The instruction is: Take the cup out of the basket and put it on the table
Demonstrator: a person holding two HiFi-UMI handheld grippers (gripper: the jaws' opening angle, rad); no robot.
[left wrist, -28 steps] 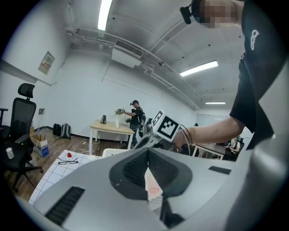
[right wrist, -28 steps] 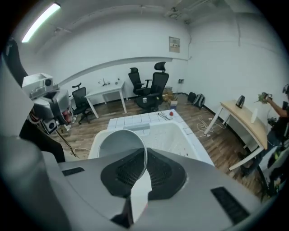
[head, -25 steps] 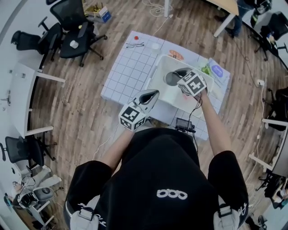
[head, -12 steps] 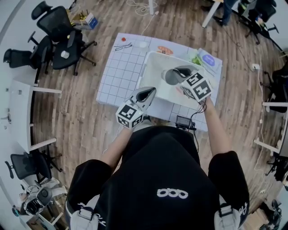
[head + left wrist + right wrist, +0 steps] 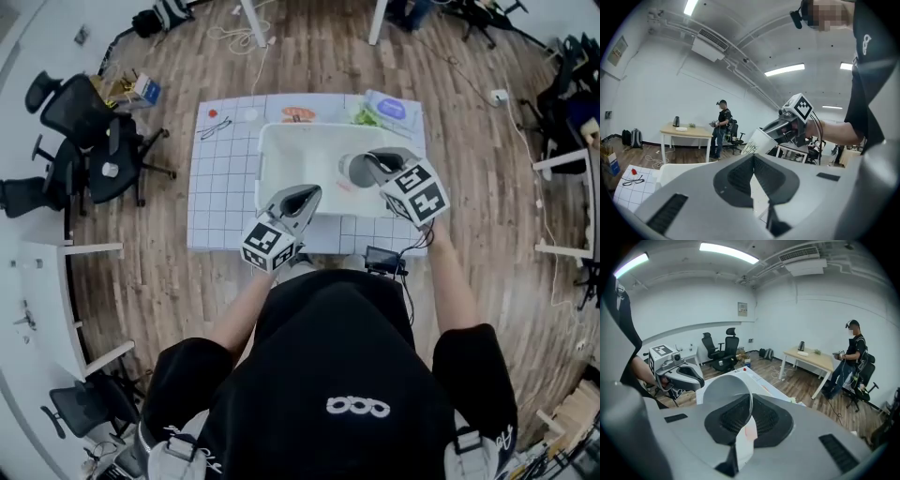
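A white paper cup [image 5: 358, 169] hangs tilted over the right part of the white basket [image 5: 281, 141], mouth turned left. My right gripper [image 5: 372, 162] is shut on the cup's wall; in the right gripper view the cup [image 5: 727, 389] has its rim pinched between the jaws of the right gripper [image 5: 747, 403]. My left gripper [image 5: 308, 194] hovers at the basket's near edge, shut and empty [image 5: 753, 157]. From the left gripper view the cup [image 5: 757, 140] shows in the right gripper [image 5: 787, 129], above the basket [image 5: 679, 168].
The basket stands on a table with a white grid mat [image 5: 220, 187]. Glasses and a small red thing [image 5: 216, 125] lie at the back left, coloured packets [image 5: 392, 108] at the back right. A black device [image 5: 382, 260] sits at the near edge. Office chairs [image 5: 84, 131] stand left.
My right gripper has lifted the cup higher over the basket and drawn it nearer to me. The left gripper has shifted sideways. The head view has swung, so the table now looks square-on.
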